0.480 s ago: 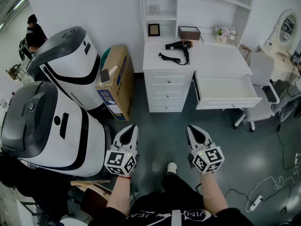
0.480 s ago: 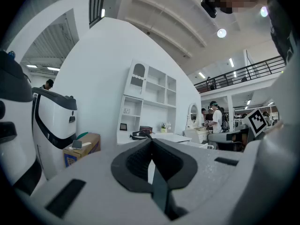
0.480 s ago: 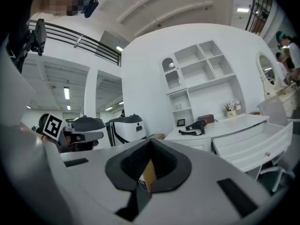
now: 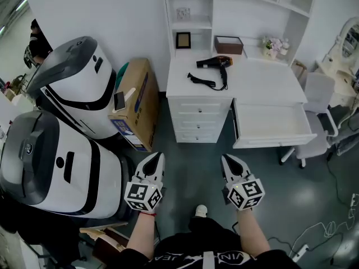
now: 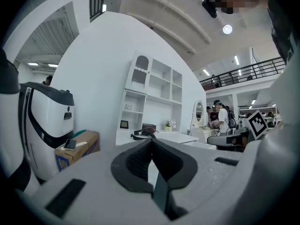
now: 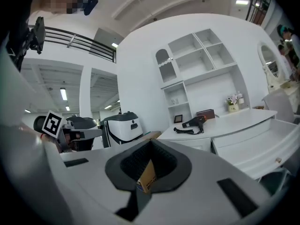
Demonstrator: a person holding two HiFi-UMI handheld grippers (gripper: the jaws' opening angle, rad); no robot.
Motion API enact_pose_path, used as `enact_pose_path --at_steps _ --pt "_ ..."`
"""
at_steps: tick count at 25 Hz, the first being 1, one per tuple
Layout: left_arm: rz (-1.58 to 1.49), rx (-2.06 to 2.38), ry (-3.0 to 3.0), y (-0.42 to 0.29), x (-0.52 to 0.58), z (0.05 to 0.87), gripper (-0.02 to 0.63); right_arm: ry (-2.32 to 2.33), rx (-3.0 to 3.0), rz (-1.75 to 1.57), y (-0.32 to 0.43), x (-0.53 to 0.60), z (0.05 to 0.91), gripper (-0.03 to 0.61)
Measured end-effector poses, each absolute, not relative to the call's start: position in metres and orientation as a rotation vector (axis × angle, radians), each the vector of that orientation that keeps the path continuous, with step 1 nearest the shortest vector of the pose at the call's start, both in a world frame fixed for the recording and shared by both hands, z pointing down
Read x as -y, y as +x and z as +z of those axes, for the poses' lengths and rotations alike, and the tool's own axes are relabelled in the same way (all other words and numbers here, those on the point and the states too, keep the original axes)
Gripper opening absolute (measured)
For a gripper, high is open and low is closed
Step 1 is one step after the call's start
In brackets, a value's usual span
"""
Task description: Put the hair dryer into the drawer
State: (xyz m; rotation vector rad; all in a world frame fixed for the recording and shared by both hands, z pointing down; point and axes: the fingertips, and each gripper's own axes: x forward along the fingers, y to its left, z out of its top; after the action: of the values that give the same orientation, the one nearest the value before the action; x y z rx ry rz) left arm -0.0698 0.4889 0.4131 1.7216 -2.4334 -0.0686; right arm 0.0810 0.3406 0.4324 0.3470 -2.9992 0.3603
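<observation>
The black hair dryer [image 4: 214, 64] lies on the white desk [image 4: 263, 80] with its cord [image 4: 203, 82] trailing to the left. Below the desktop on the right, a white drawer [image 4: 272, 125] stands pulled out and bare inside. My left gripper [image 4: 156, 157] and right gripper [image 4: 227, 158] are held side by side over the grey floor, well short of the desk, both shut with nothing in them. In the left gripper view the dryer [image 5: 143, 133] shows far beyond the shut gripper [image 5: 151, 142]. The right gripper view shows the dryer [image 6: 196, 122] and drawer [image 6: 253, 142] past the shut gripper [image 6: 151, 143].
Two large white-and-grey machines [image 4: 76, 83] [image 4: 50, 161] fill the left side. A cardboard box [image 4: 134, 102] with a phone [image 4: 119, 101] on it leans by the desk's drawer stack. A white chair [image 4: 317, 94] stands right of the drawer. Cables [image 4: 331, 228] lie on the floor at right.
The desk and drawer sit slightly lower and nearer in the head view, and both grippers have edged forward together. Both stay shut.
</observation>
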Motion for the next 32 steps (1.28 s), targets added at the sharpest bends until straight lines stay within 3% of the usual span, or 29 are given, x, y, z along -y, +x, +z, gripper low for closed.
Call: enact_pose_path --at_steps 19,32 --pt "-0.008 2.384 1.769 -0.141 -0.366 0.422 -0.003 0.380 2.984 0.424 -0.004 -0.230 0.441 0.003" --pt "0.164 2.176 2.019 -0.255 -0.234 0.425 -0.003 0.624 2.902 0.494 -0.107 -0.139 0.455 0.003"
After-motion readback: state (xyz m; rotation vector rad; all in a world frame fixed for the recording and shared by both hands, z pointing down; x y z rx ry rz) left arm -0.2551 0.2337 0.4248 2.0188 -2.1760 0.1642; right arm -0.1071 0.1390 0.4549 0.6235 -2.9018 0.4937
